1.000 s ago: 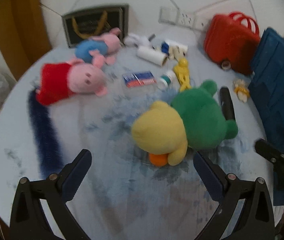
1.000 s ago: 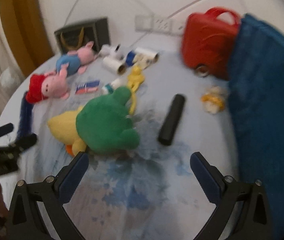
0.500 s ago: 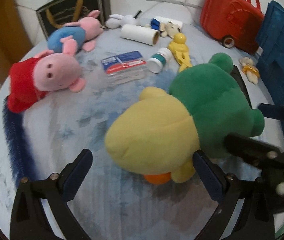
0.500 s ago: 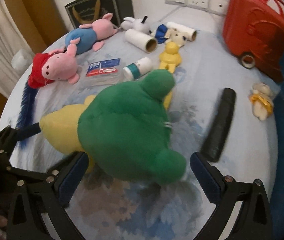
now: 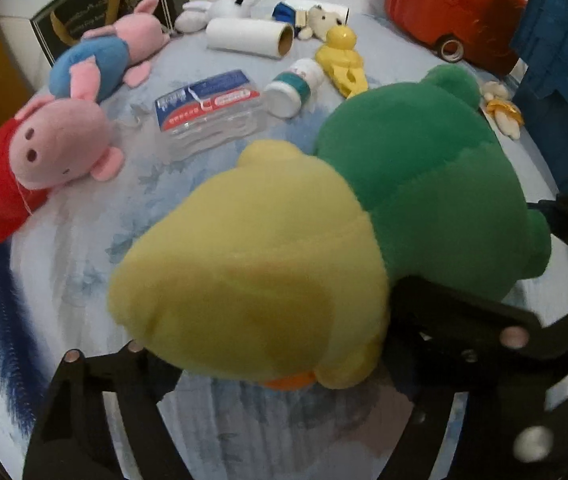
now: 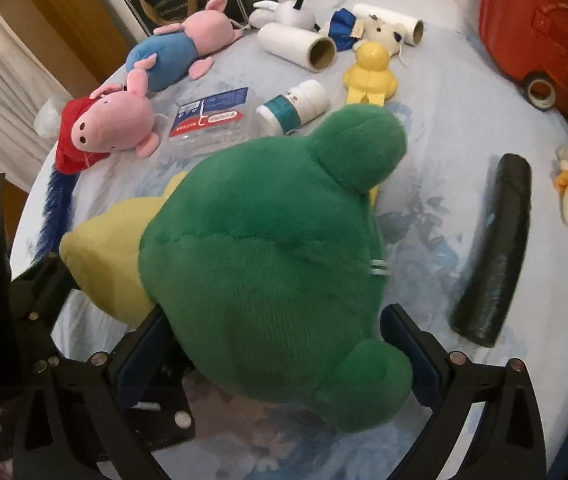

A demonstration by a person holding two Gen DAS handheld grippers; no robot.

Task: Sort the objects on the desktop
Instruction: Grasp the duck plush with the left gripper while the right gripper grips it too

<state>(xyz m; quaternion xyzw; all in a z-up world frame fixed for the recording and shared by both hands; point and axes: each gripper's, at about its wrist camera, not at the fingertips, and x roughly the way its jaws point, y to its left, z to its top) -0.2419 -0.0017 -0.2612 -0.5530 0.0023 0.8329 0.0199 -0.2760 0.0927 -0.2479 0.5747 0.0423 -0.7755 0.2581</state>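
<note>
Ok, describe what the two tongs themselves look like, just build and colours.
Both are alike: the left tongs and the right tongs are black angular frames with triangular cut-outs and round silver rivets along their arms. The right fingers carry dark blue flat pads. The left pair's pads are hidden behind the plush. No cables, markings, hands or sleeves show.

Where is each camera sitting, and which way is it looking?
Left wrist view: on the left gripper, looking steeply down at the yellow plush; its closing jaws flank the plush, and the right gripper shows alongside.
Right wrist view: on the right gripper, looking down at the green plush between its jaws.
Both views share the plush pair, the pink pigs and the white roll.
</note>
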